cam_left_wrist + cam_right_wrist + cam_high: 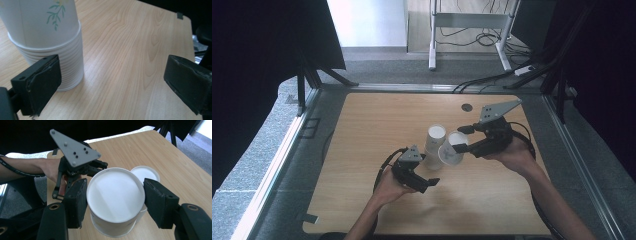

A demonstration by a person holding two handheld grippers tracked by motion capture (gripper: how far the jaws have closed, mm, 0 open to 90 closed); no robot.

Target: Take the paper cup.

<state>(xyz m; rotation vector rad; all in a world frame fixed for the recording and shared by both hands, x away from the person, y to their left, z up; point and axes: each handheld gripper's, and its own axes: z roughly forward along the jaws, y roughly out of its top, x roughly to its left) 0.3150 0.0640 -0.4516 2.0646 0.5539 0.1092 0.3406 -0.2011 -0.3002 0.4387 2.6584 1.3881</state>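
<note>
The stack of paper cups [434,145] stands upside down near the middle of the wooden table [377,125], and everything else is placed from it. Just to its right, the right gripper [460,139] pinches a single white cup [452,150] between its two black pads, one on each side of the cup wall; the cup is tilted, bottom toward the right gripper view's camera, and sits right against the stack, so close that touching or not cannot be told. In front of the stack, on the person's side, the left gripper [428,183] has its jaws spread wide with nothing between them; in the left gripper view one pad [40,83] lies just beside the stack's ringed base [62,72] and the other is well apart over bare wood. The left gripper and its grey plate [75,150] stand just beyond the held cup as the right gripper view sees it, crowding that side. Behind the stack the tabletop is open up to a small dark round spot [467,106] near the far edge. To the stack's left the wood runs free to the table edge, beyond which lie grey floor, a metal frame [472,30] and cables [492,80].
</note>
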